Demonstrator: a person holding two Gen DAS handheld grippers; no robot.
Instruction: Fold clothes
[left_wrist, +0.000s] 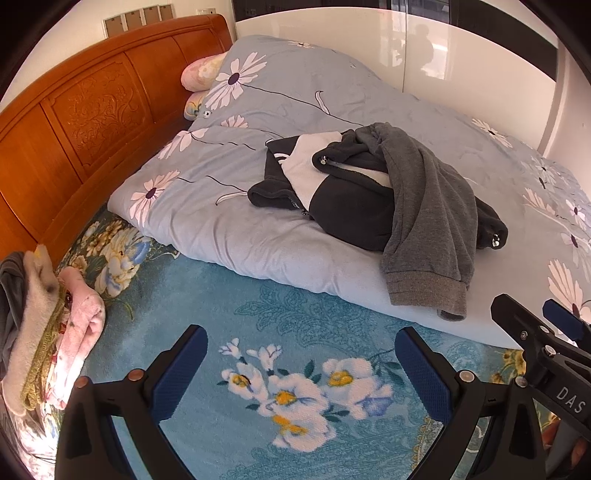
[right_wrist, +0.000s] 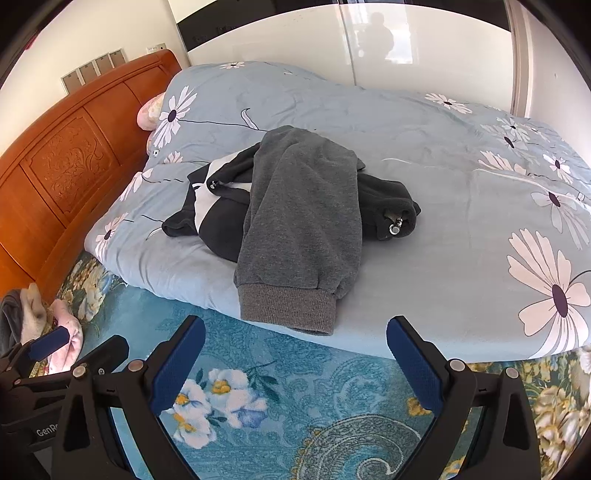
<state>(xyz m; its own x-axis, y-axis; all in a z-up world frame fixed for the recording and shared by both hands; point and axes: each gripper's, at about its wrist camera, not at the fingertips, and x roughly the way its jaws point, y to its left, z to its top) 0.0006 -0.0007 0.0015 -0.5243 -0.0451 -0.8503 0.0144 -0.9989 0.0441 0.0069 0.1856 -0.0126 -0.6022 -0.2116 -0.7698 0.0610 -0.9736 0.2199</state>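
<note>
A grey sweatshirt (left_wrist: 424, 206) (right_wrist: 303, 218) lies crumpled over a black-and-white zip jacket (left_wrist: 332, 184) (right_wrist: 218, 206) on the pale blue flowered quilt (left_wrist: 258, 103) (right_wrist: 443, 206). Its ribbed cuff hangs toward the quilt's near edge. My left gripper (left_wrist: 299, 365) stands open above the blue floral bedspread (left_wrist: 229, 306), short of the clothes, nothing between its blue pads. My right gripper (right_wrist: 295, 358) is open too, just in front of the grey cuff. In the left wrist view the right gripper (left_wrist: 535, 317) shows at the right edge. In the right wrist view the left gripper (right_wrist: 77, 343) shows at the lower left.
An orange wooden headboard (left_wrist: 74, 122) (right_wrist: 55, 162) runs along the left. A stack of folded clothes (left_wrist: 44, 325) (right_wrist: 44, 325) sits at the left by the headboard. Pink pillows (left_wrist: 201, 72) poke out behind the quilt. Glossy white wardrobe doors (right_wrist: 406, 44) stand behind the bed.
</note>
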